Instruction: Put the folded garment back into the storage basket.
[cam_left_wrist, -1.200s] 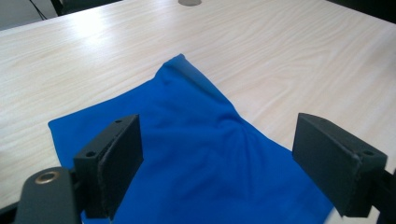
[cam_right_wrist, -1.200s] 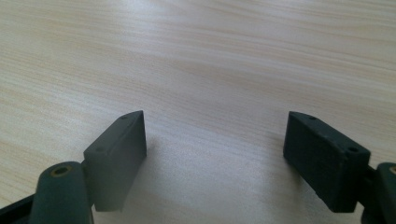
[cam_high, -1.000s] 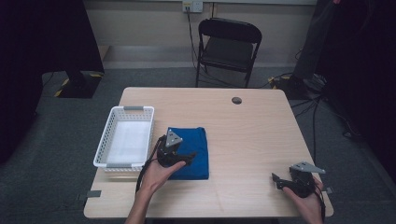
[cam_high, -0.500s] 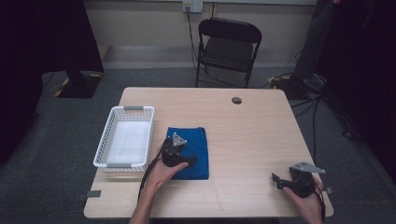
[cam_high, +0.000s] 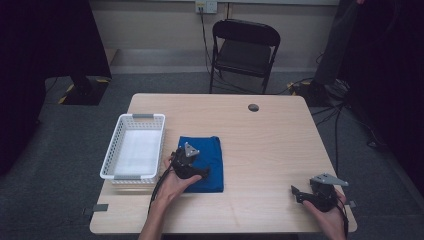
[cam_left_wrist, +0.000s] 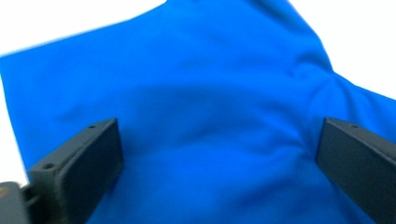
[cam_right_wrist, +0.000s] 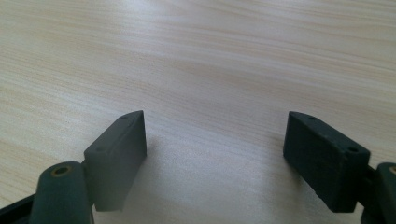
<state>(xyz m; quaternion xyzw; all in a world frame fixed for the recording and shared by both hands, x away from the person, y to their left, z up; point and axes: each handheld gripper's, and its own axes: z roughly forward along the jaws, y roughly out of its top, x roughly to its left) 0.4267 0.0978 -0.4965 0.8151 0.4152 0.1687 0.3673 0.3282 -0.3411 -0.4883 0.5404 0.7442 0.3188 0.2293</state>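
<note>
My left gripper (cam_high: 196, 167) is down low on the blue cloth (cam_high: 210, 150) now, lower than a second ago when it hung above the near edge, and its jaws have just been opening to their widest. In the left gripper view they stand far apart with the cloth (cam_left_wrist: 210, 140) spread beneath and between them, but the pads aren't pressing on it, so nothing is gripped yet. I read this as the set-up for a pinch: jaws wide, fabric under them, next comes the closing. The cloth lies folded flat on the table (cam_high: 270, 145), just right of the white basket (cam_high: 133, 146), near its front half, and it looks no different from the earlier frames. Over at the near right corner, my right gripper (cam_high: 307, 194) sits where it was, jaws parted over bare wood and holding nothing; the right gripper view shows plain table (cam_right_wrist: 210, 70) between them. Farther out, a small dark disc (cam_high: 253, 107) rests near the far edge, untouched, and beyond the table a black folding chair (cam_high: 243, 50) stands. So the change is all on the left: descent done, jaws ready.
</note>
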